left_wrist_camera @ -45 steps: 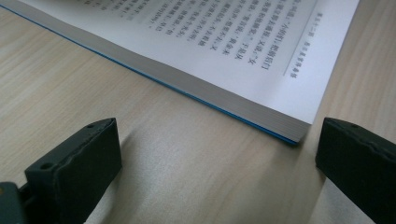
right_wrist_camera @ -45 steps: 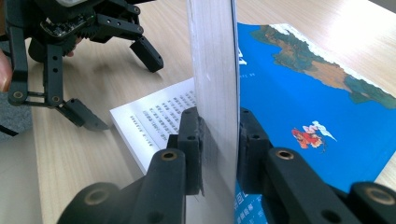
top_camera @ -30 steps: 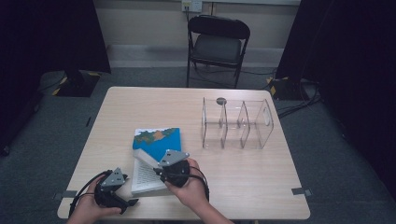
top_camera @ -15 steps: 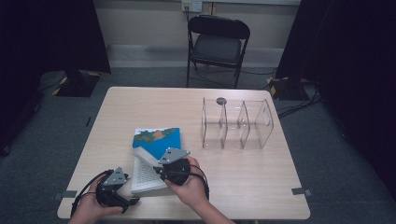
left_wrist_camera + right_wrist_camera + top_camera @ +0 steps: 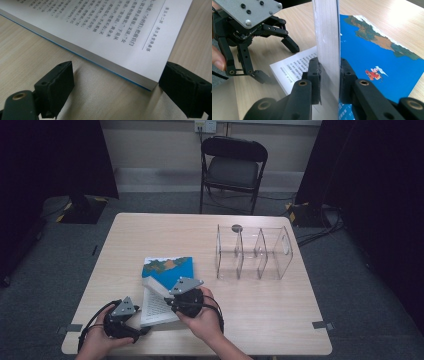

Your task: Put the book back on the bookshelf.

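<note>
Your book (image 5: 165, 287) lies open near the near-left edge of the counter (image 5: 260, 315), its blue cover (image 5: 384, 57) spread toward the far side and the printed pages (image 5: 105, 27) facing up on the near side. Your right tongs (image 5: 329, 75) are clamped on a thick sheaf of pages (image 5: 327, 37), holding it on edge so it stands nearly upright above the rest. Your left tongs (image 5: 112, 82) sit low at the near-left corner of the flat block of pages; their jaws have just been closing in, yet they stand wide apart, with the book's corner between them and neither pad pressing on it. One pad is just beside the corner, the other well off on bare wood.

To do this well, I'd judge you should steady the flat half before moving the raised sheaf. Settle the left tongs onto the corner of the lower block squarely, catching the full thickness rather than the top few leaves, which would crumple or tear. Keep the right grip firm but don't drag sideways; swing the sheaf over the spine in an arc so the pages follow instead of buckling. Watch that the book doesn't slide toward the near edge. The clear rack (image 5: 255, 252) on the far right is well apart and no obstacle.
</note>
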A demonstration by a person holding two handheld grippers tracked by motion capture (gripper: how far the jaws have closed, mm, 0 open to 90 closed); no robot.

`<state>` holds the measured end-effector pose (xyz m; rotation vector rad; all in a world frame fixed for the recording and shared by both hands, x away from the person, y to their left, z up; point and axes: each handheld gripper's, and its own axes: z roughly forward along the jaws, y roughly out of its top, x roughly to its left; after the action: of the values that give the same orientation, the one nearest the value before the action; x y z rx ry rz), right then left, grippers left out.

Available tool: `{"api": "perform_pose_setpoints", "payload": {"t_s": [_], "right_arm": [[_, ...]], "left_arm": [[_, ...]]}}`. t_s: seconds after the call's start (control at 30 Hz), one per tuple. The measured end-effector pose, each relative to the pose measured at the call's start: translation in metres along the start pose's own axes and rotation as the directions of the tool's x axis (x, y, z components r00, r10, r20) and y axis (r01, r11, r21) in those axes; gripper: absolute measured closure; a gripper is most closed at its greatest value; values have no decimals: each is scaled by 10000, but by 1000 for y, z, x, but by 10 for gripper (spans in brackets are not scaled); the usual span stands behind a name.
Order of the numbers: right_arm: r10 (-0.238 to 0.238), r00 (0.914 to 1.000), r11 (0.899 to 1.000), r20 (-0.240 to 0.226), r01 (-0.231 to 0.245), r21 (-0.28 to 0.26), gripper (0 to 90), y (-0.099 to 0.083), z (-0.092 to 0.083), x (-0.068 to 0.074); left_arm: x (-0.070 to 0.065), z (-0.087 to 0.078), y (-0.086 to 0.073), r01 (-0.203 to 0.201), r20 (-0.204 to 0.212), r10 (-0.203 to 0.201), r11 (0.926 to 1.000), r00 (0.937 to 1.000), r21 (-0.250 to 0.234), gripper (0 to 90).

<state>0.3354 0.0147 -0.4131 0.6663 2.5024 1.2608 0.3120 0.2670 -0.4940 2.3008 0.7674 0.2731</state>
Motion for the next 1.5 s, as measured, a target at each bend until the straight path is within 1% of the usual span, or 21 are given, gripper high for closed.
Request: {"api": "perform_pose_setpoints", "payload": {"t_s": [0.07, 0.17, 0.27, 0.3, 0.37, 0.4, 0.43, 0.47, 0.5, 0.53, 0.63, 0.77, 0.9, 0.93, 0.97, 1.07, 1.27, 1.37, 1.43, 1.47, 1.5], "right_arm": [[-5, 10000, 10000, -13, 5, -12, 759, 1, 0, -1], [-5, 10000, 10000, 11, 5, -17, 759, 1, 0, 0], [-6, 10000, 10000, 12, 6, -14, 759, 1, 0, 0], [-15, 10000, 10000, 6, 15, -16, 759, 1, 0, 0], [7, 10000, 10000, 13, -6, -31, 759, 1, -1, -1], [34, 10000, 10000, -3, -34, -17, 759, 1, -1, -1], [18, 10000, 10000, 1, -18, -19, 759, 1, -1, -1], [4, 10000, 10000, 6, -4, -17, 759, 1, -1, -1], [-18, 10000, 10000, -6, 18, -13, 759, 1, 0, -1], [0, 10000, 10000, -6, 0, -12, 759, 1, 0, 0], [8, 10000, 10000, -1, -8, -27, 759, 0, 0, 0], [10, 10000, 10000, 10, -10, -22, 759, 0, 0, 0], [0, 10000, 10000, 14, 0, -31, 759, -1, 0, 1], [-8, 10000, 10000, 27, 8, -30, 758, -1, 1, 1], [-20, 10000, 10000, 6, 20, -47, 758, -1, 1, 1], [-44, 10000, 10000, -9, 44, -48, 758, -1, 1, 1], [44, 10000, 10000, -6, -44, -61, 759, 0, 1, 1], [74, 10000, 9999, -2, -74, -79, 759, 2, 0, 0], [110, 9999, 9999, 28, -110, -82, 760, 3, -2, -1], [78, 10000, 9999, 13, -78, -74, 760, 4, -2, -2], [94, 10000, 9999, 31, -94, -89, 760, 5, -3, -3]], "left_arm": [[0, 0, 1, -10, -67, 11, 10000, 10000, 78, 129], [0, 0, 2, 185, -88, -184, 9998, 9998, 11, 164], [0, 0, 2, 208, -123, -208, 9998, 9997, 25, 164], [0, 0, 2, 129, -142, -127, 9999, 9998, 113, 164], [0, -1, 3, 146, -171, -144, 9998, 9997, 159, 167], [-1, -1, 3, 216, -97, -214, 9997, 9997, 121, 178], [-1, -2, 4, -11, -42, 12, 9998, 10000, 211, 206], [-2, -2, 5, -22, 64, 22, 9999, 10000, 119, 241], [-3, -3, 5, -72, 96, 70, 9999, 9999, 142, 283], [-3, -3, 5, -100, 62, 99, 9997, 9999, 213, 294], [-3, -3, 5, -41, 82, 40, 9999, 10000, 157, 297], [-3, -4, 5, 17, 102, -20, 9998, 9999, 215, 305], [-1, -6, 5, 338, 318, -344, 9992, 9989, 199, 332], [0, -6, 5, 335, 318, -341, 9993, 9989, 195, 338], [0, -6, 5, 241, 303, -249, 9993, 9992, 271, 341], [0, -7, 6, 296, 316, -308, 9988, 9990, 385, 349], [1, -10, 8, 460, 418, -470, 9986, 9980, 265, 364], [1, -10, 9, 380, 381, -391, 9988, 9985, 295, 364], [-1, -9, 9, 427, 385, -436, 9988, 9983, 238, 362], [-1, -9, 9, 330, 395, -340, 9991, 9986, 263, 361], [-1, -9, 9, 337, 403, -347, 9991, 9986, 262, 361]]}}
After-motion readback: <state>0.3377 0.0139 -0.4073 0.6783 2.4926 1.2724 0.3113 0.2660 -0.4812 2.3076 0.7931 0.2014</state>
